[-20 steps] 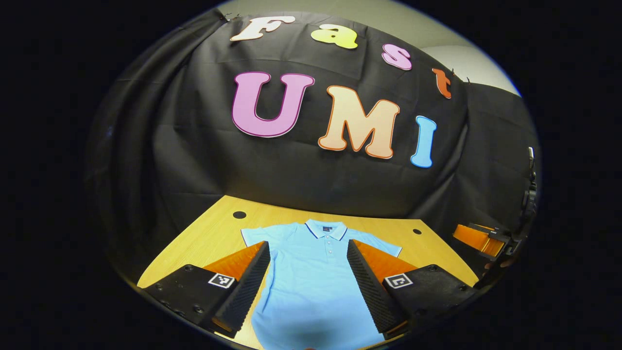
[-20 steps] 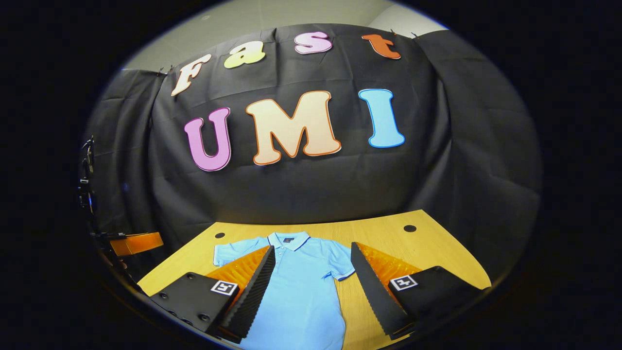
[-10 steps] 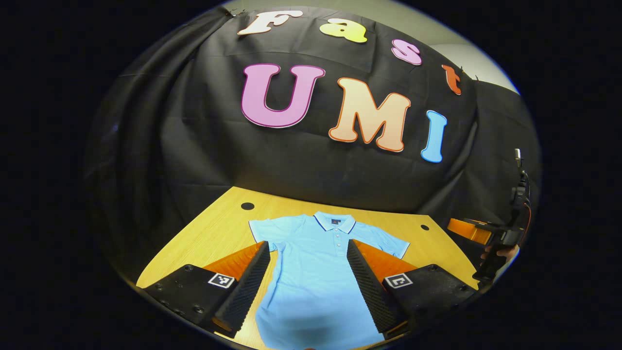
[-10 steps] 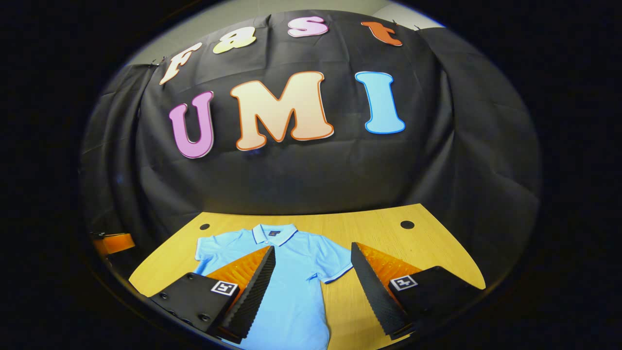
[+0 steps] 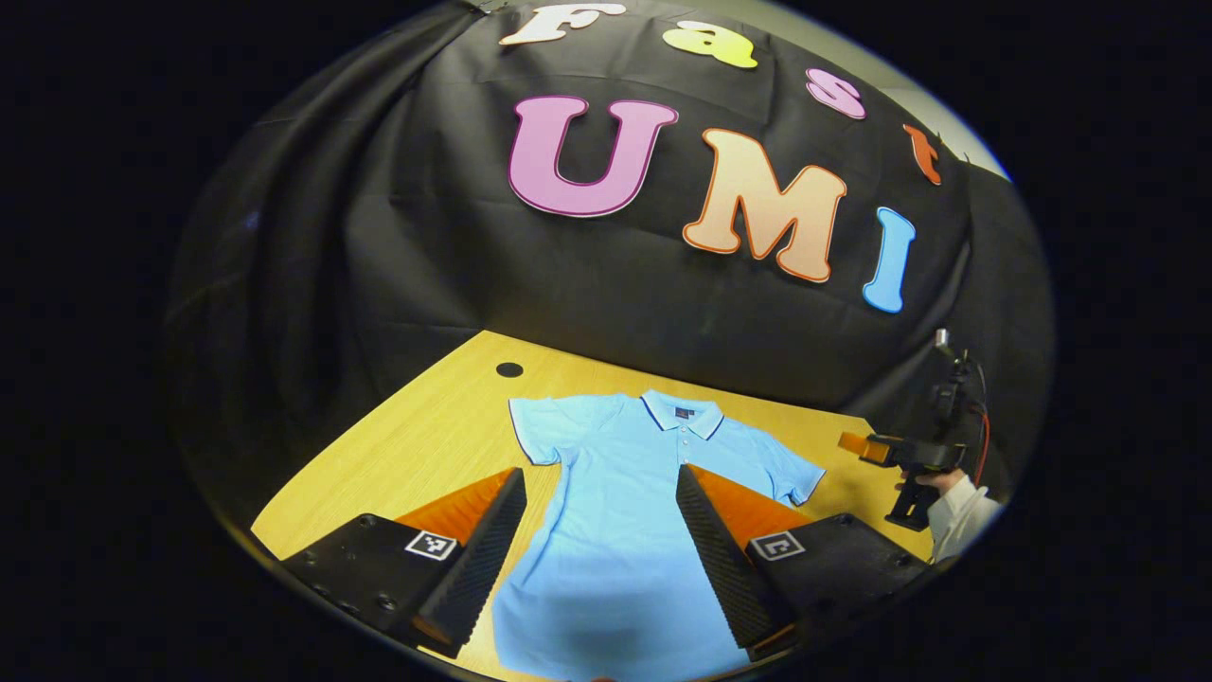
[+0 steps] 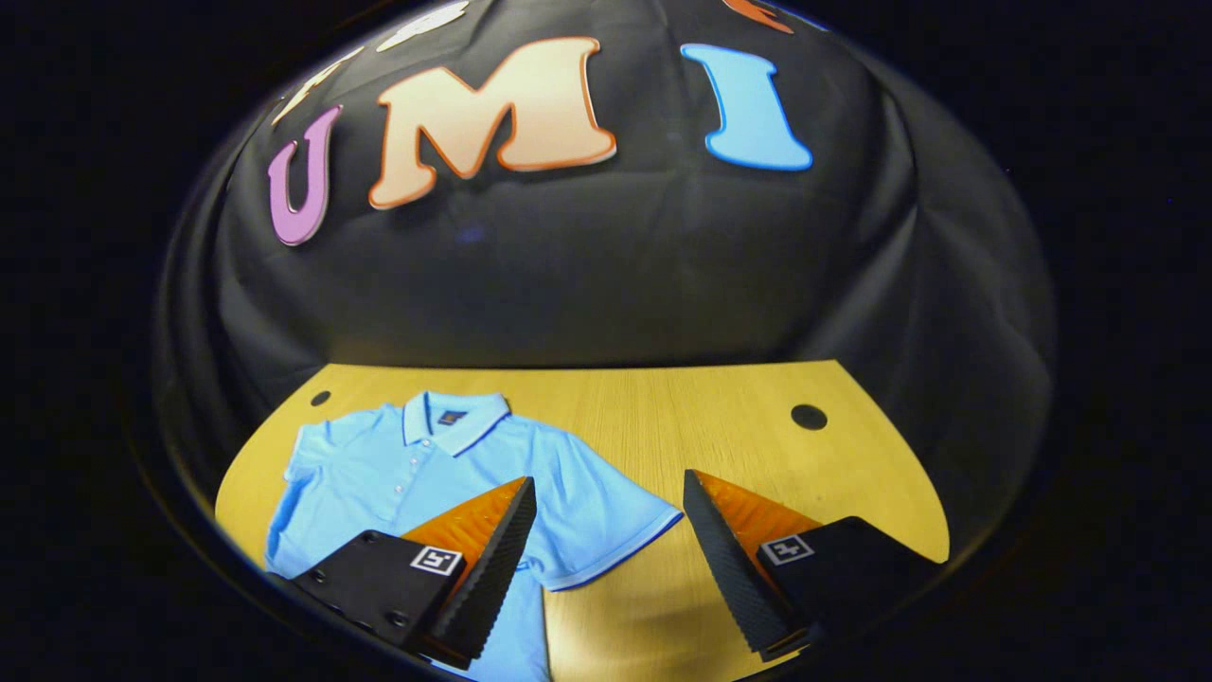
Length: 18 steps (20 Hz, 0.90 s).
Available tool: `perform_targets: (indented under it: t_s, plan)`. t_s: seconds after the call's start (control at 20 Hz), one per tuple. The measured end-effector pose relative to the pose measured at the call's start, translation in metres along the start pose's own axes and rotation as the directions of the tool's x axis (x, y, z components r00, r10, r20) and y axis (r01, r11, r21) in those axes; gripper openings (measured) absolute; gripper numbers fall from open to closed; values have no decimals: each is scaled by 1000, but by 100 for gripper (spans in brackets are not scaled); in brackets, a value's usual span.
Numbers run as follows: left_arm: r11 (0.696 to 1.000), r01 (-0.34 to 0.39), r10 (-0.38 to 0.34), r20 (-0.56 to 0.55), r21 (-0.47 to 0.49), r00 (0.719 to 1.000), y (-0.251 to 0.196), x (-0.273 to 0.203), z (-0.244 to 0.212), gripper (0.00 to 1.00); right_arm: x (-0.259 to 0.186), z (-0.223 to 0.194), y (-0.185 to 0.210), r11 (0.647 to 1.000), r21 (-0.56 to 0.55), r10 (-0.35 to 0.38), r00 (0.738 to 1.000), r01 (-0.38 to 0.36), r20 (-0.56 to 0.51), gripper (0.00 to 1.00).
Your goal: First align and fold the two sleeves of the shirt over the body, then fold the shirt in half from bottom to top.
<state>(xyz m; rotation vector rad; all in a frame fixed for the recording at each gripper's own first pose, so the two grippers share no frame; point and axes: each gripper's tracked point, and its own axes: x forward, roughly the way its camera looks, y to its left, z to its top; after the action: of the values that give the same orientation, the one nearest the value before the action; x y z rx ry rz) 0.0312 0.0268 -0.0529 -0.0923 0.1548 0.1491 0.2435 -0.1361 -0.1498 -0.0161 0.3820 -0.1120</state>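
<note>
Right gripper agape above shirt sleeve

A wooden table (two round holes in it) before the black cloth wall.

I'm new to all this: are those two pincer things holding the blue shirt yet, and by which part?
Nothing is held. Both the left tool and right tool are open above the shirt, which lies flat on the table.

Gripper bodies: black blocks with screws, each bearing a square coded marker.
Sleeve: white cuff.
Cable: red.
</note>
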Motion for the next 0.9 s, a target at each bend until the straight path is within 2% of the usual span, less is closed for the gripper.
perform_targets:
  t_s: [0.05,0.1,0.15,0.2,0.35,0.4,0.5,0.55,0.6,0.65,0.8,0.85,0.9]
  plan:
    - [1000,-11,11,-1,-2,1000,1,3,-1,96,16,-12,-2,1000,6,-2,1000,2,-23,98]
    - [1000,-22,22,-7,-2,1000,1,6,-1,96,29,-21,-4,1000,12,-4,999,5,-42,94]
    - [999,-32,32,-10,-4,999,2,9,-1,96,39,-29,-7,1000,16,-6,998,7,-61,98]
    - [999,-38,38,-13,-6,999,1,12,-2,96,50,-38,-10,1000,21,-12,996,14,-84,97]
    - [999,-48,48,-26,-8,999,1,13,-6,96,64,-52,-13,999,29,-12,994,15,-109,98]
    - [999,-52,52,-30,-8,998,1,15,-7,96,68,-53,-14,999,30,-10,994,13,-106,94]
    - [998,-60,60,-38,-6,997,-1,16,-10,96,72,-57,-14,999,44,-6,993,11,-119,98]
    - [998,-61,61,-38,0,997,-3,16,-11,96,74,-63,-14,999,46,-3,991,9,-132,94]
    - [998,-56,56,-40,9,998,-8,18,-12,96,75,-68,-14,999,39,0,989,5,-148,98]
    - [999,-51,51,-41,17,998,-11,18,-13,96,77,-64,-15,1000,21,-6,992,9,-126,93]
    - [999,-36,38,-48,35,998,-21,17,-15,96,79,-67,-15,1000,-23,-7,992,4,-122,87]
    - [999,-33,35,-49,38,998,-22,16,-16,96,79,-66,-13,1000,-18,-1,993,-2,-121,72]
    - [999,-32,34,-52,41,998,-23,16,-16,96,79,-65,-14,1000,-14,3,993,-5,-120,65]
